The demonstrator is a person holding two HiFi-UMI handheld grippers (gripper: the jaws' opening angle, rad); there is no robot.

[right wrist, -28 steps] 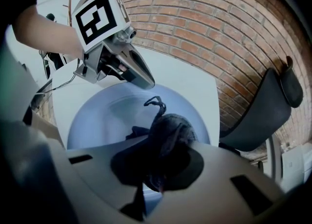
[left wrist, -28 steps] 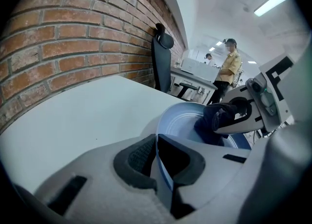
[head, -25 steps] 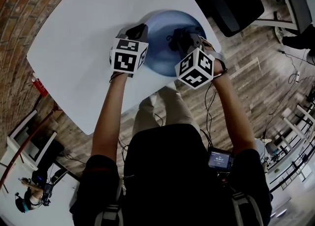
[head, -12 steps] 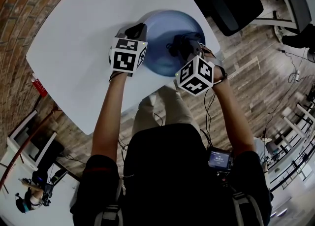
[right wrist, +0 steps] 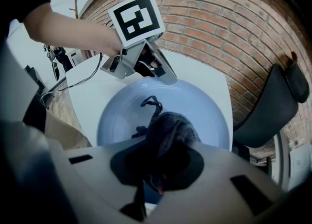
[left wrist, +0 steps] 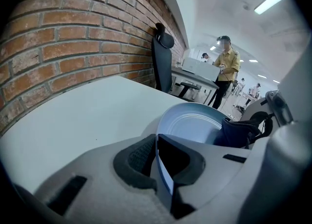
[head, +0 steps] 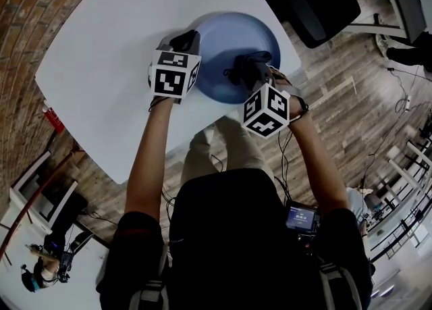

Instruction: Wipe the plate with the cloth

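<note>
White tabletop [head: 101, 52] beside red brick wall [left wrist: 63, 37]: wiping looks under way, not finished.
Left gripper [left wrist: 158, 162] is clamped on the near rim of the pale blue round plate [head: 219, 35], steadying it at the table's edge. Right gripper [right wrist: 156, 169] is closed on a bunched dark grey cloth [right wrist: 168, 128], which sits on the plate's inner face, near side. No visible soil, so coverage cannot be judged; far and left areas probably remain.

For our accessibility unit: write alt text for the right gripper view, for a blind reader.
The right tool, shut on a dark cloth, holds it over a pale blue plate. The left tool grips the plate's far rim on a white table by a brick wall.
</note>
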